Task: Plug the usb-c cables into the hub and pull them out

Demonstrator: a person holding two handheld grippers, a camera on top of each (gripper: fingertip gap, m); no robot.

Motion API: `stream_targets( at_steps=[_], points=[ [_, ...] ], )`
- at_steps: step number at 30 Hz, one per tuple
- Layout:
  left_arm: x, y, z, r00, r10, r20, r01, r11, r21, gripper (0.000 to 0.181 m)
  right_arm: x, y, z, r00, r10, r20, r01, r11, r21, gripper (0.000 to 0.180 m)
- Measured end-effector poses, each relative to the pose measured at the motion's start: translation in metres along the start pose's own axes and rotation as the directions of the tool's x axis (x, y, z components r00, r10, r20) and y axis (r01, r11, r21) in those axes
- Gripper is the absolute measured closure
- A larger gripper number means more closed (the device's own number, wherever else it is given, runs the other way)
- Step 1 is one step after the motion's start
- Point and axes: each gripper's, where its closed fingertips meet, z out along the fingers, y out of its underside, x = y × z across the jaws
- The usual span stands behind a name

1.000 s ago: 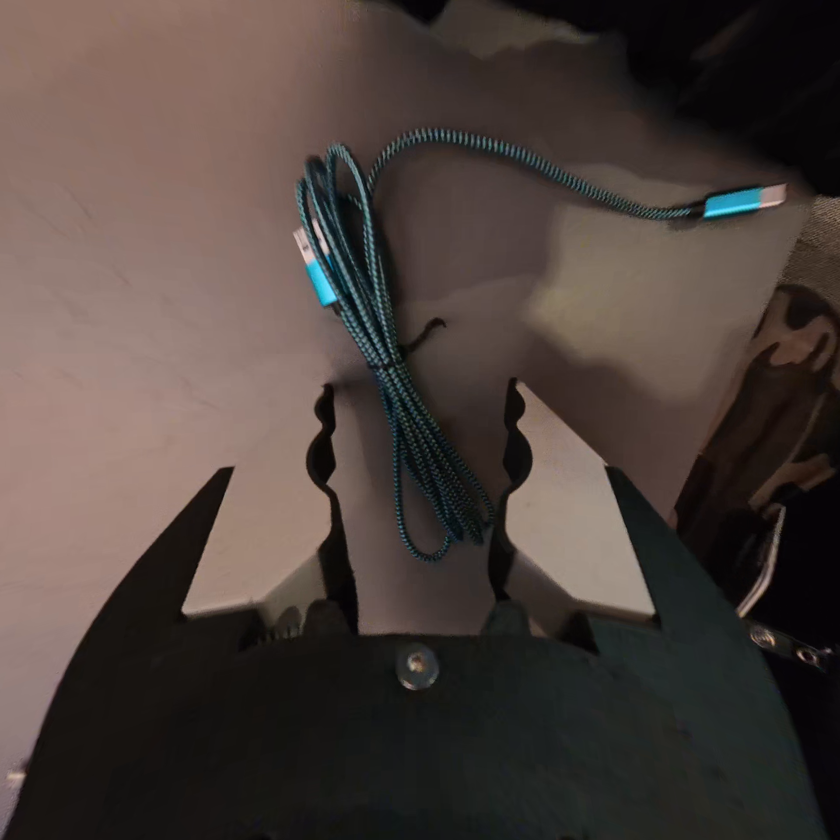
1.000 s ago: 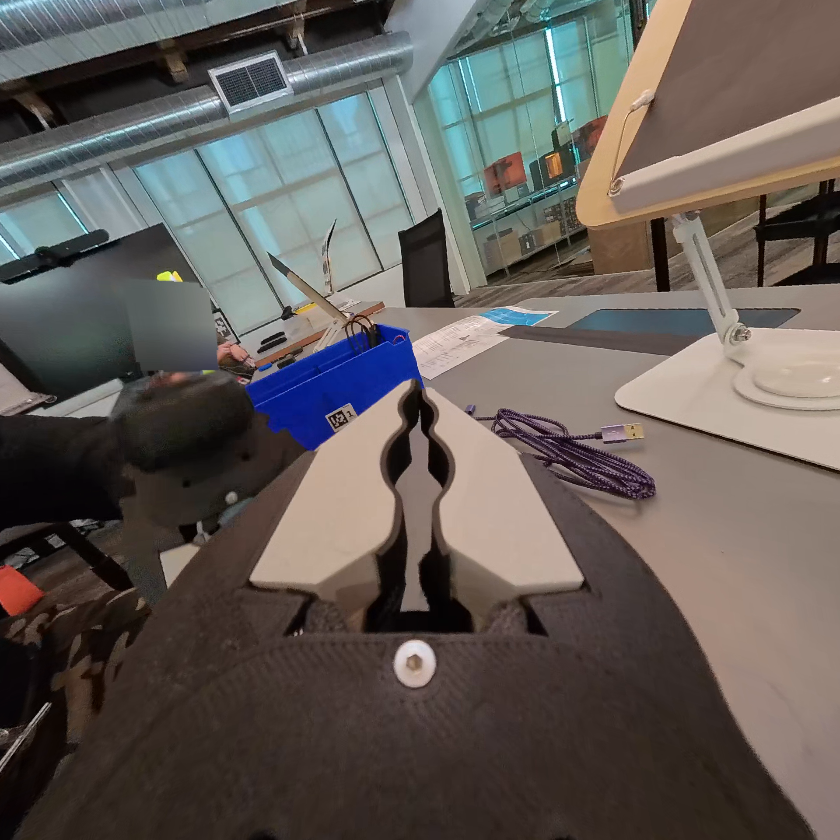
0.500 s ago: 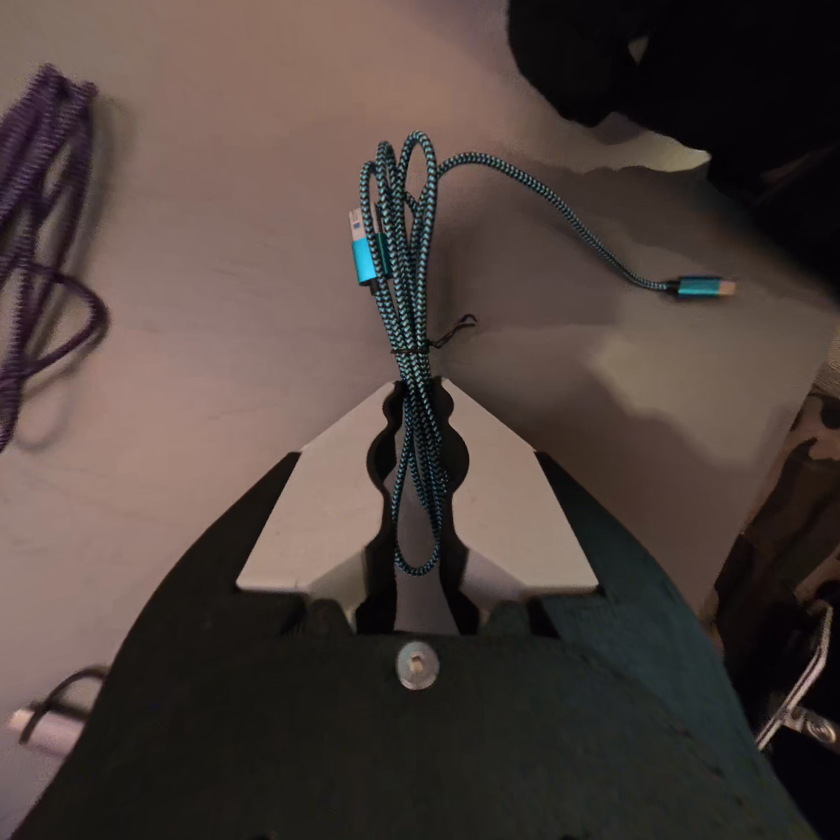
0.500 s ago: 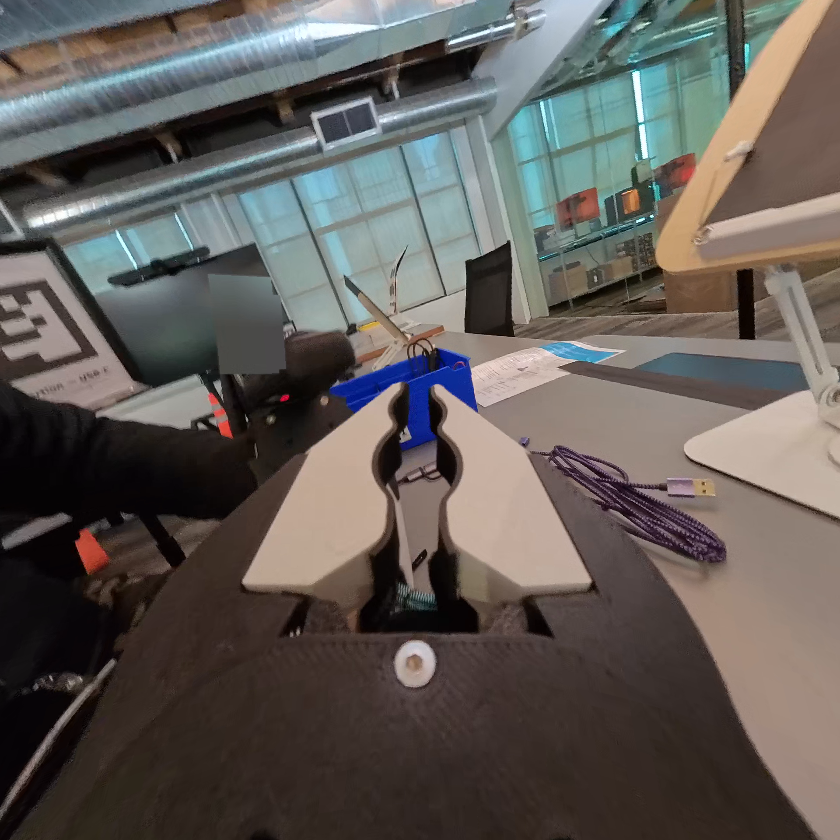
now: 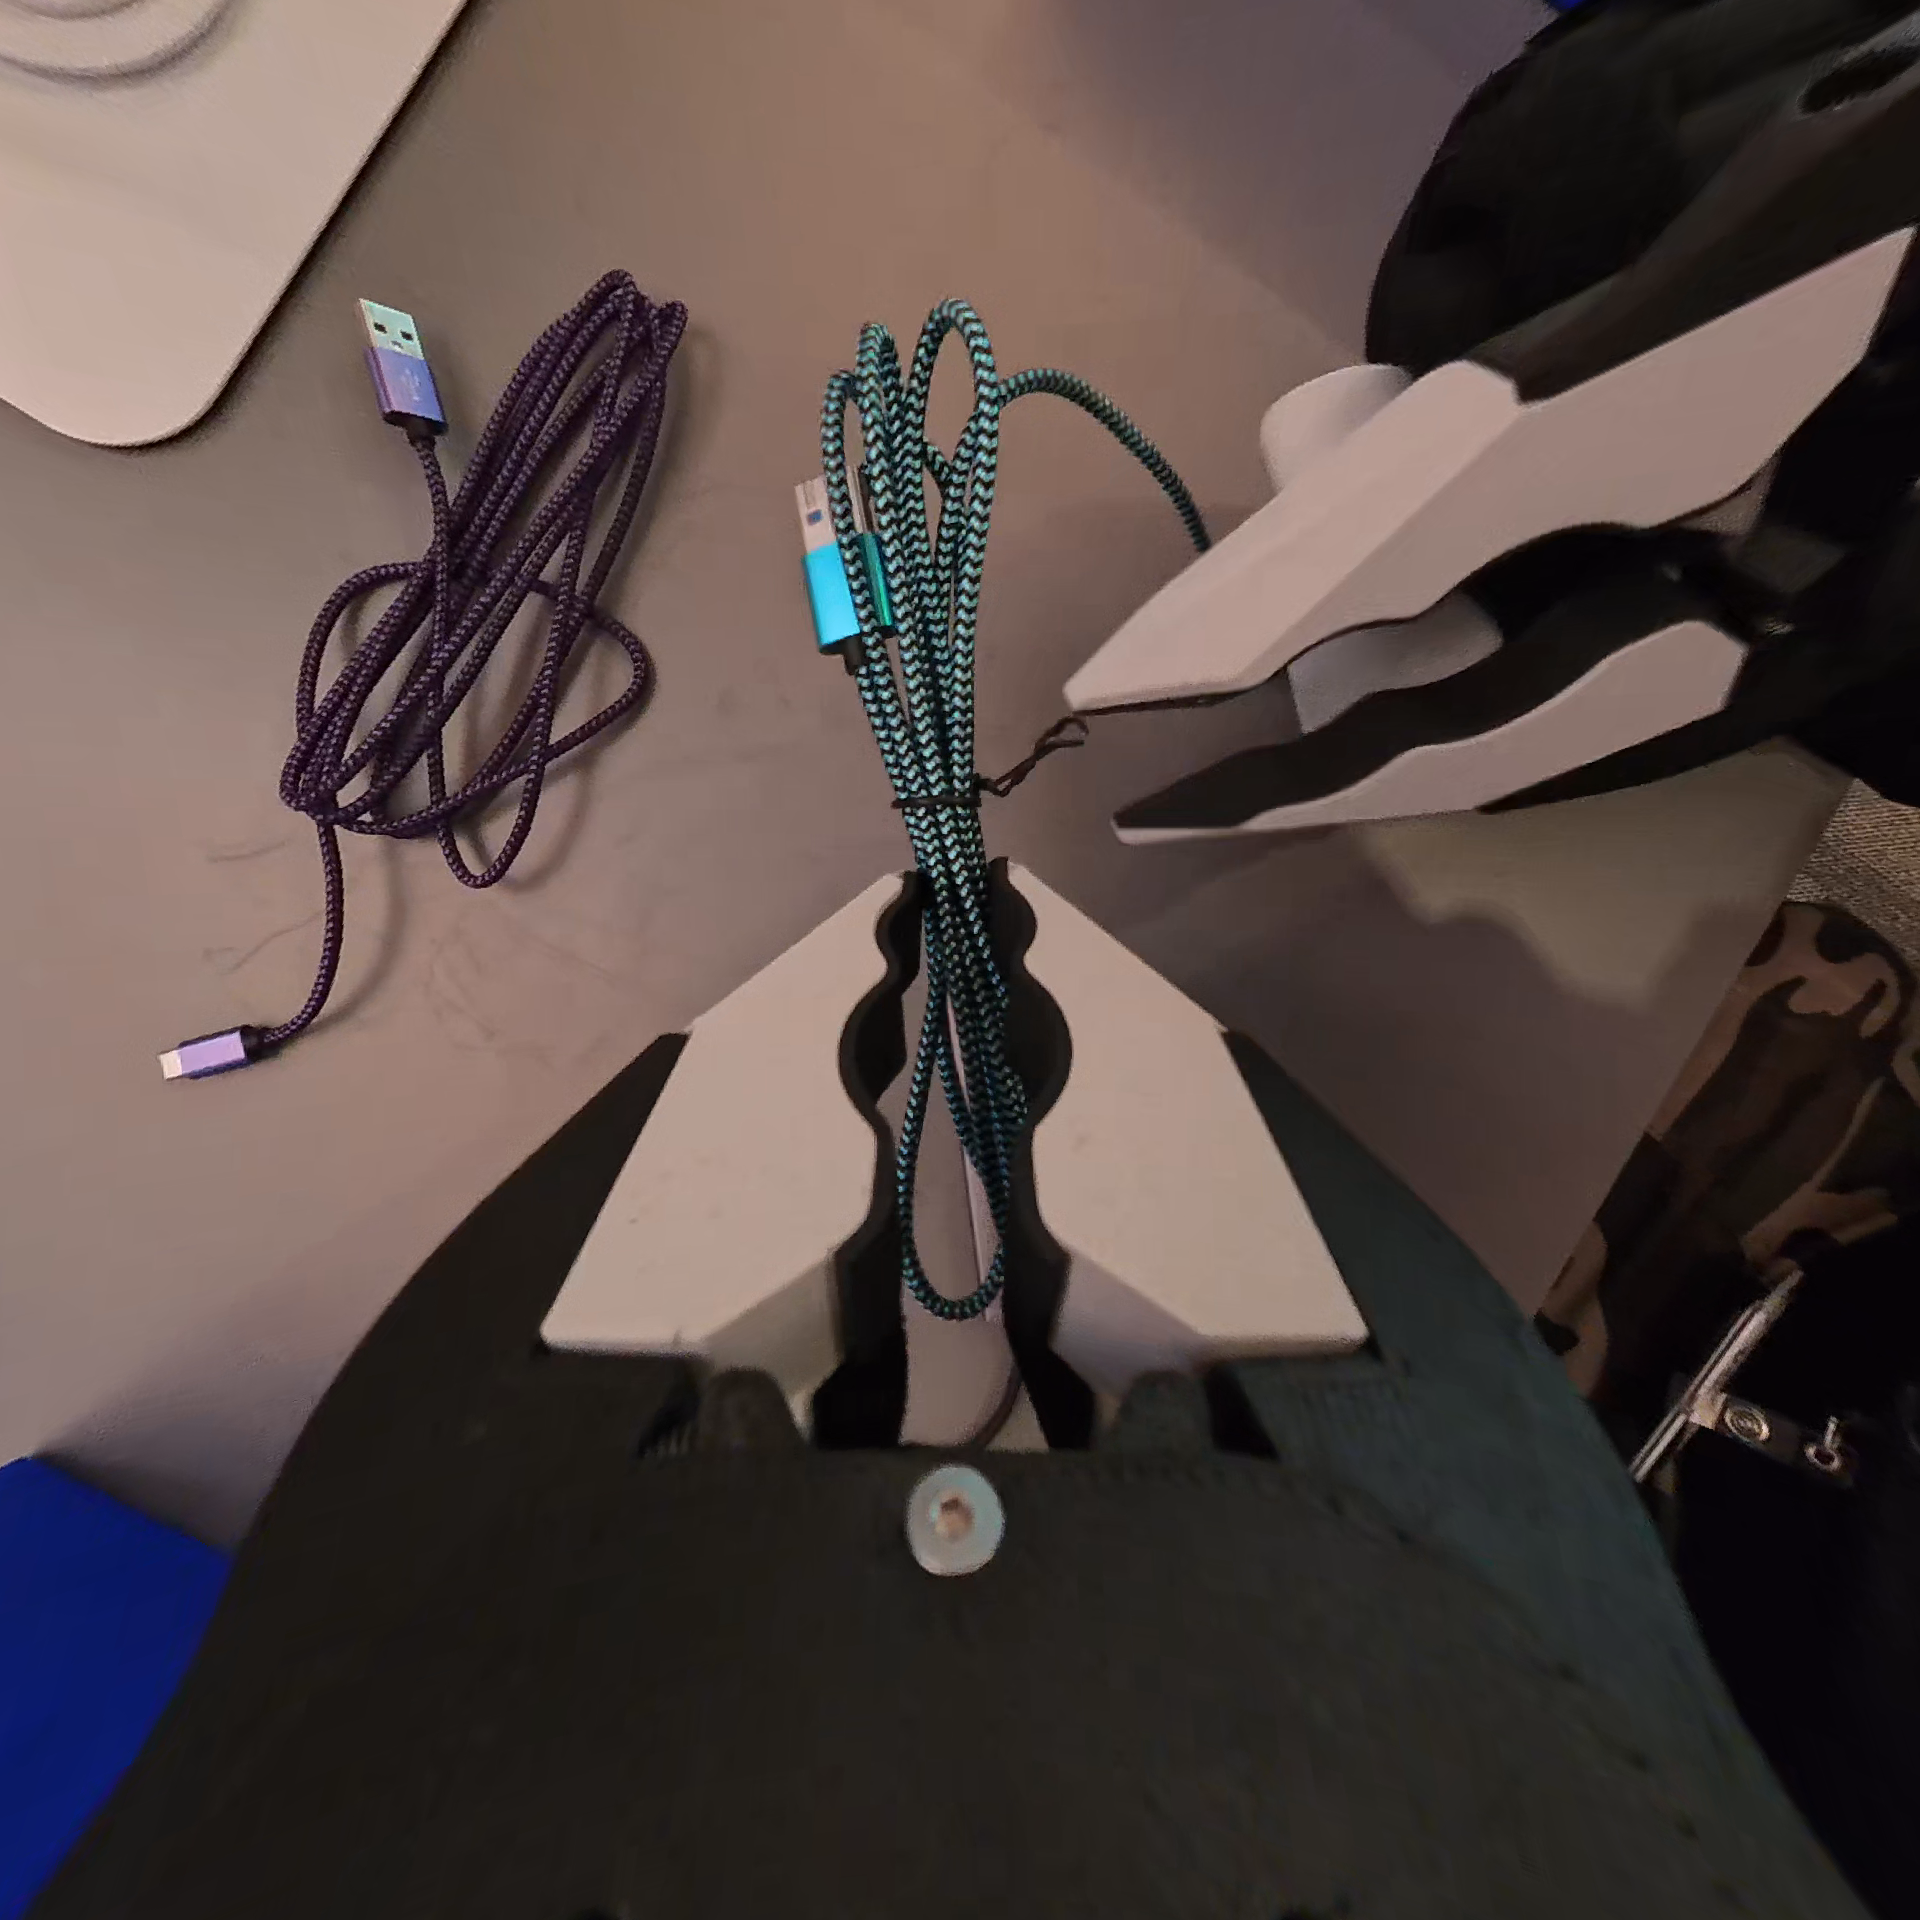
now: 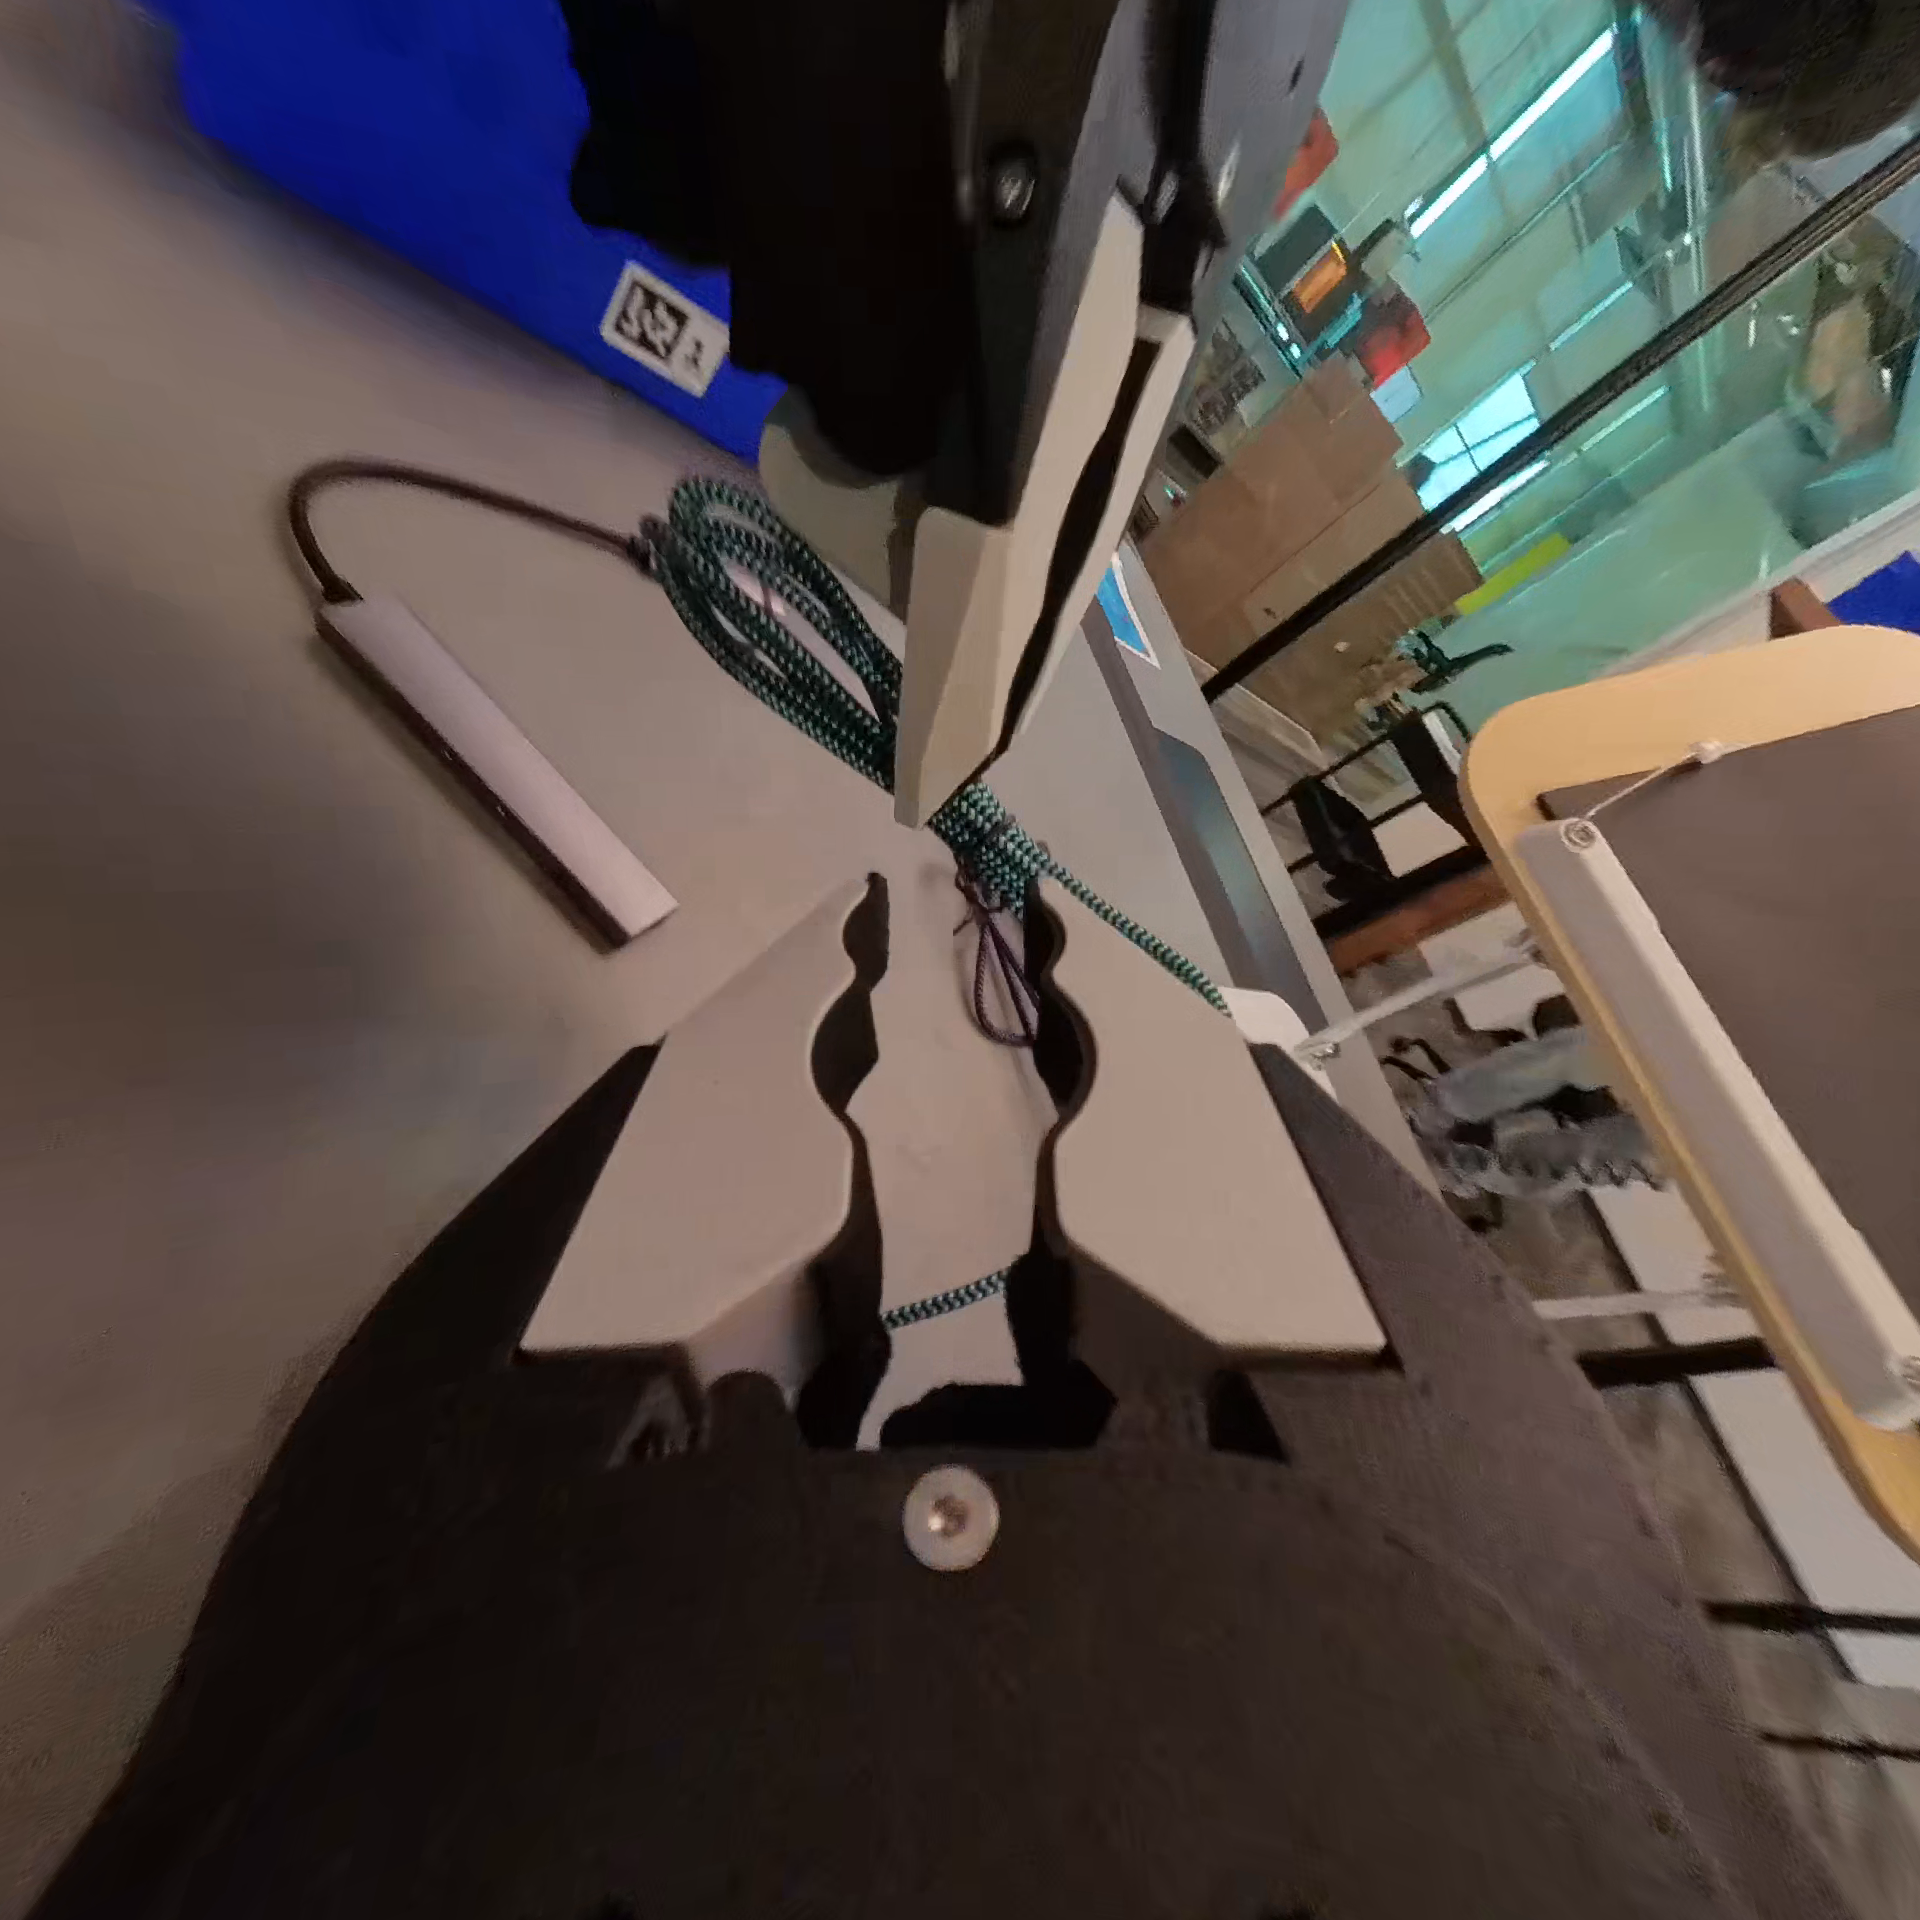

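Your left claw point(image 5: 951, 883) is clamped on the teal braided cable point(image 5: 940, 644) bundle, its length running straight ahead; your right claw point(image 6: 951, 894), parted and empty, faces the twist tie point(image 5: 1029, 753) at its tips. The hub point(image 6: 488, 769) lies beyond, toward the counter's point(image 6: 208, 935) blue-bin side.

**Colours and patterns on the desk**

Teal cable point(image 5: 940, 644): teal-and-black herringbone braid, bright blue plug shells. Purple cable point(image 5: 468, 582): violet-and-black braid, lilac plugs. Hub point(image 6: 499, 758): pale silver, black lead. Bin point(image 6: 416, 135): saturated blue. Table point(image 5: 1039, 208): plain grey.
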Motion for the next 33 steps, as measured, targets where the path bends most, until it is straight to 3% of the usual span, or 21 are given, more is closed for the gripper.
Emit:
stream_targets(
  at_steps=[9,14,20,24,28,33],
  points=[
    [0.008,-0.005,0.003,1.000,-0.001,-0.021,0.001,1.000,0.000,0.170,0.002,0.008,0.004,0.996,-0.076,-0.050,0.072,0.995,-0.075,0.180],
    [0.007,-0.009,0.003,1.000,-0.008,-0.016,0.008,1.000,0.019,0.171,0.002,0.008,0.002,1.000,-0.007,-0.027,0.006,0.998,-0.056,0.180],
    [0.006,-0.014,0.000,1.000,-0.020,-0.024,0.021,0.999,0.044,0.171,0.002,0.013,0.004,0.999,-0.016,-0.029,0.014,0.997,-0.082,0.159],
    [0.007,-0.013,0.002,1.000,-0.015,-0.023,0.015,0.999,0.041,0.171,0.005,0.014,0.003,0.998,-0.026,-0.052,0.021,0.995,-0.098,0.179],
    [0.006,-0.015,0.001,1.000,-0.015,-0.013,0.016,0.998,0.060,0.171,0.005,0.017,0.004,0.999,0.029,-0.044,-0.034,0.993,-0.113,0.180],
    [0.007,-0.023,-0.002,1.000,-0.010,-0.004,0.010,0.993,0.120,0.171,0.010,0.015,0.001,0.961,0.277,-0.002,-0.276,0.960,-0.047,0.180]
  ],
)
